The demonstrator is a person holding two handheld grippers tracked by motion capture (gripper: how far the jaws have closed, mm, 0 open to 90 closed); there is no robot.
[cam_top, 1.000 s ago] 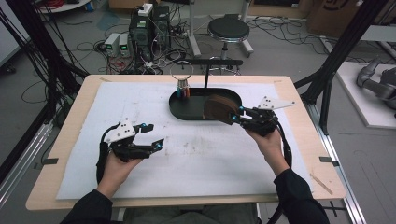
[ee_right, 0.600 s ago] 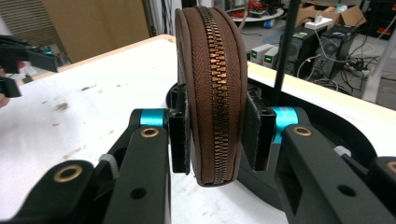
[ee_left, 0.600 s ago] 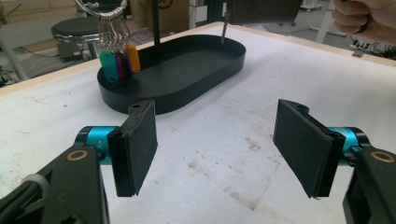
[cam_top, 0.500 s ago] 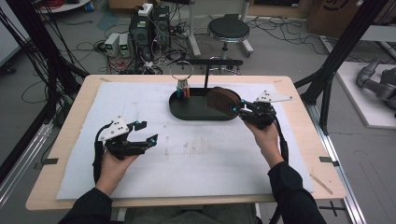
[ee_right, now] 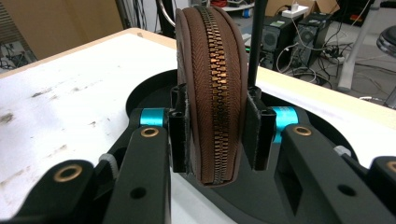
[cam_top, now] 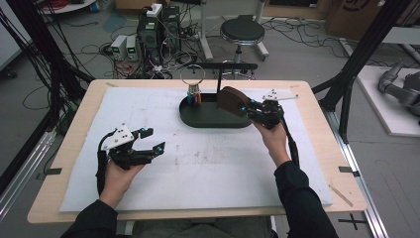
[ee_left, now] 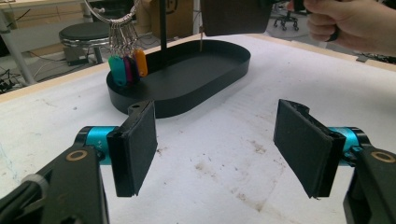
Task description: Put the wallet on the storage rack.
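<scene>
Your right hand-held gripper (cam_top: 251, 110) is clamped on the brown zip pouch (cam_top: 233, 100); in the right gripper view both pads press its flat sides, zipper (ee_right: 216, 84) edge facing the camera, pouch (ee_right: 210, 88) upright. It's held above the right end of the black oval tray (cam_top: 208, 118), off the tray floor as far as I can tell. Key ring with coloured tags (cam_top: 193, 94) hangs on the stand at the tray's left end. Your left hand-held gripper (cam_top: 151, 140) sits low over the white mat (cam_top: 198, 163) on the tabletop (cam_top: 317, 148), well apart from the tray, jaws spread wide with nothing between them; the left gripper view shows bare mat between the pads (ee_left: 140, 144).
</scene>
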